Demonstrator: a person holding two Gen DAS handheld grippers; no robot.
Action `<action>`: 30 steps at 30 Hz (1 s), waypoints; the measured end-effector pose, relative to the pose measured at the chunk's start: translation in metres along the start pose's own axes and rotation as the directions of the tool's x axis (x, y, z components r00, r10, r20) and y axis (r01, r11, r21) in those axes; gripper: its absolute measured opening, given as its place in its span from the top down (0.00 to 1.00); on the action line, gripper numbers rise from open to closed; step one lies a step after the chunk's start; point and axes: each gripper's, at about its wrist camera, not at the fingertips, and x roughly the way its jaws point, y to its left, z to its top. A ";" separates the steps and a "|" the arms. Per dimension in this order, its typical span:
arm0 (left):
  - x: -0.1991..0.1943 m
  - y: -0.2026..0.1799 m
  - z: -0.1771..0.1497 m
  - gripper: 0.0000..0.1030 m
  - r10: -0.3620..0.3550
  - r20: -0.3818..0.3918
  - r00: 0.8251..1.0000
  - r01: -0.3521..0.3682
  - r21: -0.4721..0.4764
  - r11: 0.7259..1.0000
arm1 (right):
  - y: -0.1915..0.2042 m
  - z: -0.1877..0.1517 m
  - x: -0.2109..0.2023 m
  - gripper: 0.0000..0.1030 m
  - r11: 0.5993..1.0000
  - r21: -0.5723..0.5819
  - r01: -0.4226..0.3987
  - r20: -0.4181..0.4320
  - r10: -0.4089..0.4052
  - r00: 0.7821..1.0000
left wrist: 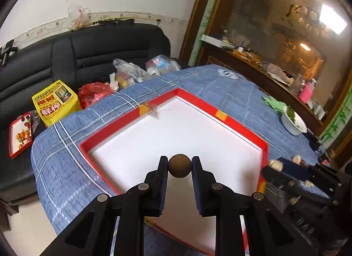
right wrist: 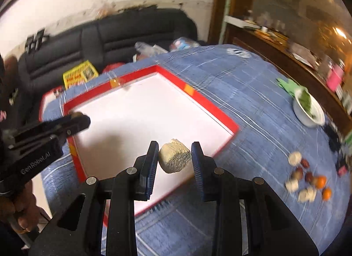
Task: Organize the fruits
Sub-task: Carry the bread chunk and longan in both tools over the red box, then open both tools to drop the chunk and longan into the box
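My left gripper (left wrist: 179, 159) is shut on a small round brown fruit (left wrist: 179, 167), held over the near part of the red-rimmed white tray (left wrist: 237, 121). My right gripper (right wrist: 175, 146) is shut on a pale, rough cylindrical chunk (right wrist: 175, 157) above the tray's near right part (right wrist: 211, 104). In the right wrist view the left gripper (right wrist: 76, 120) reaches over the tray's left rim. Loose pale chunks (right wrist: 294, 158), dark red fruits (right wrist: 304, 163) and small oranges (right wrist: 320, 181) lie on the blue cloth to the right of the tray.
A white bowl of greens (right wrist: 316, 121) and a green glove (right wrist: 288, 85) sit at the table's far right. Behind the table are a black sofa (left wrist: 99, 51), plastic bags, a yellow box (left wrist: 55, 102) and a small red tray (left wrist: 13, 143). A wooden cabinet (left wrist: 253, 69) lines the right.
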 end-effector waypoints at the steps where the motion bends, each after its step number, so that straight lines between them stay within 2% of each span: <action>1: 0.005 0.001 0.004 0.80 0.019 -0.004 1.000 -0.019 -0.005 1.000 | 0.004 0.004 0.008 0.71 1.000 -0.021 0.001 -0.022 -0.002 1.000; 6: 0.024 0.003 0.015 0.80 0.055 -0.023 0.998 -0.055 -0.013 0.998 | 0.012 0.018 0.042 0.71 0.994 -0.107 0.033 -0.119 -0.045 0.992; 12: 0.043 0.004 0.022 0.80 0.104 -0.057 0.993 -0.105 -0.010 0.994 | 0.017 0.025 0.067 0.71 0.977 -0.204 0.069 -0.189 -0.108 0.976; 21: 0.058 0.005 0.027 0.80 0.172 -0.062 0.983 -0.171 0.016 0.985 | 0.021 0.031 0.091 0.71 0.951 -0.286 0.115 -0.223 -0.183 0.958; 30: 0.066 0.005 0.027 0.80 0.186 -0.067 0.980 -0.184 0.027 0.982 | 0.023 0.033 0.097 0.71 0.944 -0.305 0.122 -0.222 -0.195 0.955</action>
